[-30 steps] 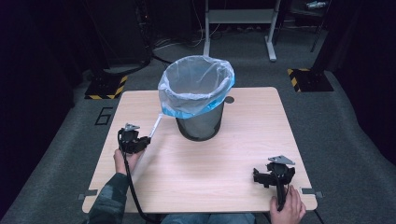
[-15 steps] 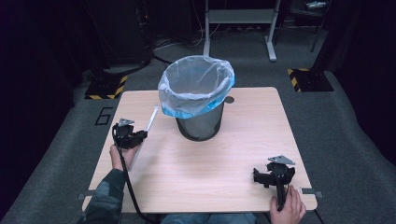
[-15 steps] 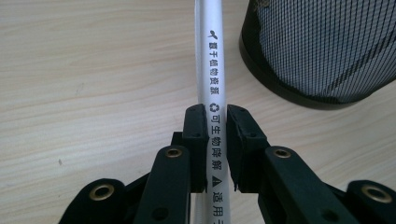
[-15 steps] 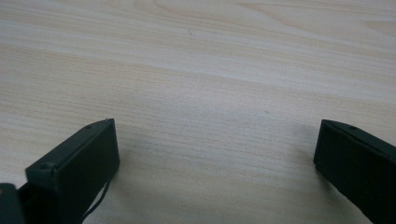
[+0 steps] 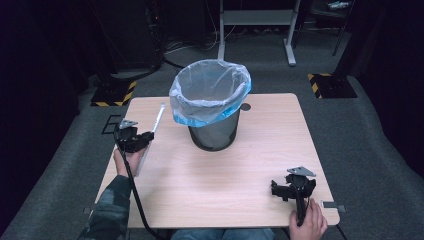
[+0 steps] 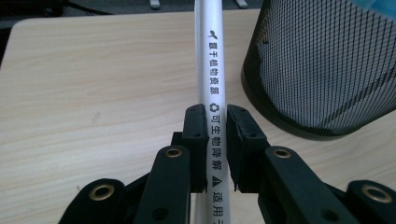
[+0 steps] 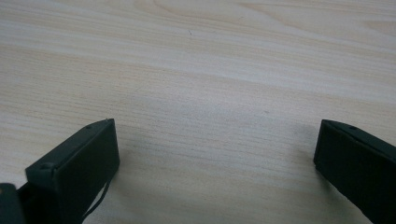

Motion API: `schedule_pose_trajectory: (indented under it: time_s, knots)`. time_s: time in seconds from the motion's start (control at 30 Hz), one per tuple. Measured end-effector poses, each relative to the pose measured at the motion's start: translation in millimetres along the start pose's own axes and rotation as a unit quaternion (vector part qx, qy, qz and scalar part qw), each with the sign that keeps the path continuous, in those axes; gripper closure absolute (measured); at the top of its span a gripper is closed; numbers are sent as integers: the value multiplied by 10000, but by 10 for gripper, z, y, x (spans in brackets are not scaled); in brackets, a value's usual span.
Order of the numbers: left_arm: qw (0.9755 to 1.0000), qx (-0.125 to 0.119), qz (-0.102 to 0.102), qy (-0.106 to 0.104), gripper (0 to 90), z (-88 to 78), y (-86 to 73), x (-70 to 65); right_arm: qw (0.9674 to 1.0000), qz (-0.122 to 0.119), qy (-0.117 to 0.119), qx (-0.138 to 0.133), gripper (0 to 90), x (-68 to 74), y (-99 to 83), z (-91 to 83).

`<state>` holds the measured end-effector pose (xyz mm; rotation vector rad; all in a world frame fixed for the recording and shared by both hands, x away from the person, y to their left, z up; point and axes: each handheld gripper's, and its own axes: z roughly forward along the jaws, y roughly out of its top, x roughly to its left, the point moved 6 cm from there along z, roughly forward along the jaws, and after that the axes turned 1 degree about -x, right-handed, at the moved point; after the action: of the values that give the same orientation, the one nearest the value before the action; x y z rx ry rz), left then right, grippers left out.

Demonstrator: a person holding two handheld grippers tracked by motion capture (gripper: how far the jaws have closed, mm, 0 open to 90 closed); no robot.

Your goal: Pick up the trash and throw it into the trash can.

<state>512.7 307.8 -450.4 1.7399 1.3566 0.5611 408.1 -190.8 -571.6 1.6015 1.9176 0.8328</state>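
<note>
Left gripper (image 5: 146, 138) has lifted the wrapped straw (image 6: 213, 70) leftward, jaws clamped on it. Right gripper (image 5: 294, 188) rests wide open, empty. Next, probably swing it over the bin (image 5: 212, 102) and drop.

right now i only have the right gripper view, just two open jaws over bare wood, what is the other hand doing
Observer: The left gripper is shut on a white paper-wrapped straw, held over the table's left side.
Operator: is there somewhere to drop it
Observer: Yes, a black mesh bin lined with a clear bag stands at the table's far middle, to the right of that straw.
Operator: is the straw over the bin yet
Observer: No. In the left gripper view the straw runs alongside the bin's mesh wall, outside it.
</note>
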Motion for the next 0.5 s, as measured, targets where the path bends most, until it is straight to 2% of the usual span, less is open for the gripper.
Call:
schedule_pose_trajectory:
  time_s: [0.23, 0.5]
  knots:
    - [9998, -138, 115, 23, 780, -32, 159, -27, 10000, 6, -1, -25, 0, 1, 2, 3]
    - [9995, -292, 149, 28, 780, -100, 342, -32, 10000, 5, -2, -6, 0, 0, 1, 1]
